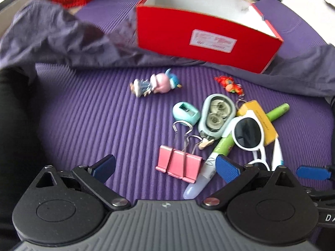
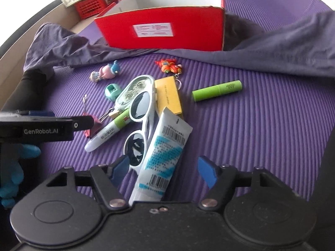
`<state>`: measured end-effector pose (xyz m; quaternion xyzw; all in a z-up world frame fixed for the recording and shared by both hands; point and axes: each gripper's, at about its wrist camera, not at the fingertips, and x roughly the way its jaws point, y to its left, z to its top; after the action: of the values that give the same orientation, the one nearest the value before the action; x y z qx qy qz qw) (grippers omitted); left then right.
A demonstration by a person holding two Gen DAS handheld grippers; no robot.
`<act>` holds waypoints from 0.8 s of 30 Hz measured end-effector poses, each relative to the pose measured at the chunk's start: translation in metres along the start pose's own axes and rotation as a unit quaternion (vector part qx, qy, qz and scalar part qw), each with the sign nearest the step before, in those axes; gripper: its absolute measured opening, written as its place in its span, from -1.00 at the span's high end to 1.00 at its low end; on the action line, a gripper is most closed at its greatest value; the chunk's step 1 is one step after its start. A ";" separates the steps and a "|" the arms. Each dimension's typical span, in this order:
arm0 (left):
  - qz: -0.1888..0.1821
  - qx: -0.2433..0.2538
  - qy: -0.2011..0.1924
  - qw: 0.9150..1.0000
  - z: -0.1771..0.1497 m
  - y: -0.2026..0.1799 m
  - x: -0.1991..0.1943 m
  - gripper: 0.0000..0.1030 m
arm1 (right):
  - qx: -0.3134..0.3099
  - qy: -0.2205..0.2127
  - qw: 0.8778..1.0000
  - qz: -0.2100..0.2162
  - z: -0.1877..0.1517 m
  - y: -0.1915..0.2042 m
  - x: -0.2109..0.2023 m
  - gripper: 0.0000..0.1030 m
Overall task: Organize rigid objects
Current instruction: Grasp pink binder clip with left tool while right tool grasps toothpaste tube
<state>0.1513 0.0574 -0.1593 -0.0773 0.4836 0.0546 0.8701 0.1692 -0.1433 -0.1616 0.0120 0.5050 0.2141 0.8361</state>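
Both tools gape empty: left tool [image 1: 165,168] over the stiff, light clip [image 1: 179,164], right tool [image 2: 163,169] astride the soft, slippery tube [image 2: 165,148]; grip mid-body.

Ribbed purple mat [image 1: 83,113]; rumpled grey cloth [image 2: 282,48]; bright daylight beyond

Ribbed mat [image 1: 83,115] is showing purple; cloth [image 1: 52,39] is reading grey-purple. Open box [image 1: 207,35] is showing red outside, white inside, with 1 white label. Binder clips [image 1: 180,165] are showing pink. Sunglasses [image 2: 138,121] are showing white frames, dark lenses. Tube [image 2: 165,152] is showing white with blue print and black barcodes. Small box [image 2: 168,95] is showing yellow. Cylinder [image 2: 217,90] is showing green. Sharpener [image 1: 185,113] is reading mint. Tool pads [image 2: 206,171] are showing blue.
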 end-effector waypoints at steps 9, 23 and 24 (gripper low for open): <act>-0.024 -0.020 0.017 0.999 0.002 0.008 0.011 -0.96 | 0.025 0.024 0.999 0.021 -0.001 -0.008 0.017 -0.14; -0.051 0.027 0.017 0.998 0.003 -0.005 0.014 -0.40 | 0.023 0.034 0.999 0.033 -0.007 -0.008 0.017 0.02; -0.056 0.023 0.018 0.998 0.003 -0.005 0.014 -0.35 | 0.025 0.034 0.999 0.034 -0.007 -0.008 0.017 0.03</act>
<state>0.1619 0.0537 -0.1687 -0.0849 0.4950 -0.0064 0.8647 0.1732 -0.1460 -0.1808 0.0429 0.5372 0.2302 0.8103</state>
